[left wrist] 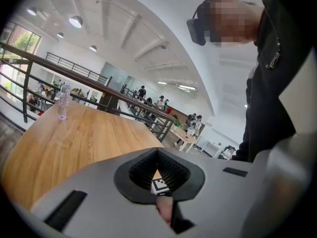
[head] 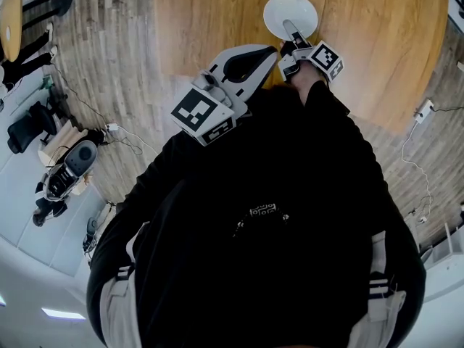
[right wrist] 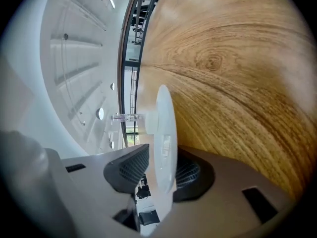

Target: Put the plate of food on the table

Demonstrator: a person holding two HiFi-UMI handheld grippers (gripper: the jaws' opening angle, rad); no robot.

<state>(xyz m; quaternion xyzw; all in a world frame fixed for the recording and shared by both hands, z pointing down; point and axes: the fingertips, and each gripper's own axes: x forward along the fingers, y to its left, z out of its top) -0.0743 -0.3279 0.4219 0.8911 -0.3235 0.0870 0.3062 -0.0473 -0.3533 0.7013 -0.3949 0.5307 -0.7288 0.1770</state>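
On the light wooden table (head: 217, 20), towards its far side: white round plate (head: 290, 9), lying flat. Near rim between the pads of the right gripper (head: 291, 33) — jaws slightly apart, not pinching it. Left gripper (head: 274, 51) just left and nearer, over the near table edge — jaws together, holding nothing. Clear glass (left wrist: 62, 103) upright farther off on the tabletop.

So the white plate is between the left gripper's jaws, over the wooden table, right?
Not quite: the white plate stands between the jaws of the right gripper, not those of the left gripper, whose jaws are together and hold nothing. The right gripper view shows it. It is over the wooden table, as you said.
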